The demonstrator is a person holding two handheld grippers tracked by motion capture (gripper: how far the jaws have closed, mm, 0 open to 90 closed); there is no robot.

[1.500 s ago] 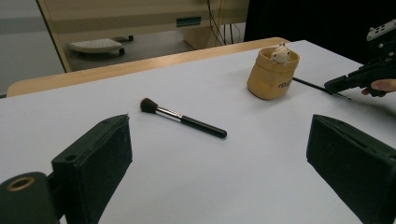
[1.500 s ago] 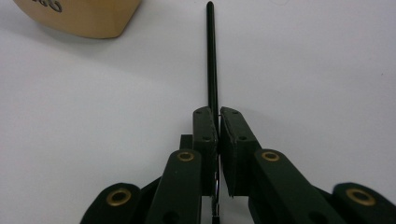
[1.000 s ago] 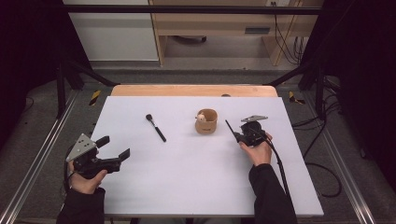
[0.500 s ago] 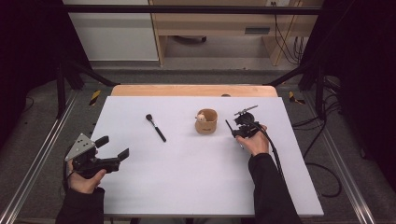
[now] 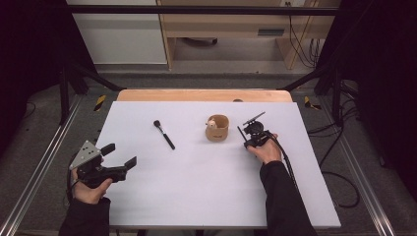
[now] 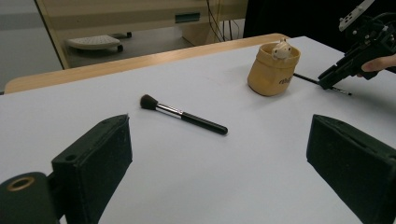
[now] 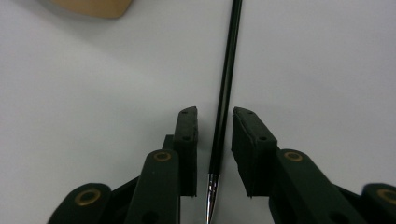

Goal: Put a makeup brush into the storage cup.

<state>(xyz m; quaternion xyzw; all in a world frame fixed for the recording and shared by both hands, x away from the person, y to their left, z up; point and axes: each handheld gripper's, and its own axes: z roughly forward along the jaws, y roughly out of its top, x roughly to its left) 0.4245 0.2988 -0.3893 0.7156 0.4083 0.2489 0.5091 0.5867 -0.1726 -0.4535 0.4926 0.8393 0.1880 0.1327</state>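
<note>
While pouch lettering unreadable, right hand-held gripper closing around thin brush (untouched).

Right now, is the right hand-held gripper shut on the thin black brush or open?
Open: the right hand-held gripper straddles the thin black brush lying on the table, with a gap at each pad; its jaws have just been closing.

Even overhead light falls on the white counter, which reads bright and nearly shadowless, while the room's sides sink into black. The high view is soft and slightly grainy. In the right gripper view the near black jaws blur slightly, and a small glint sits on the thin brush handle.
</note>
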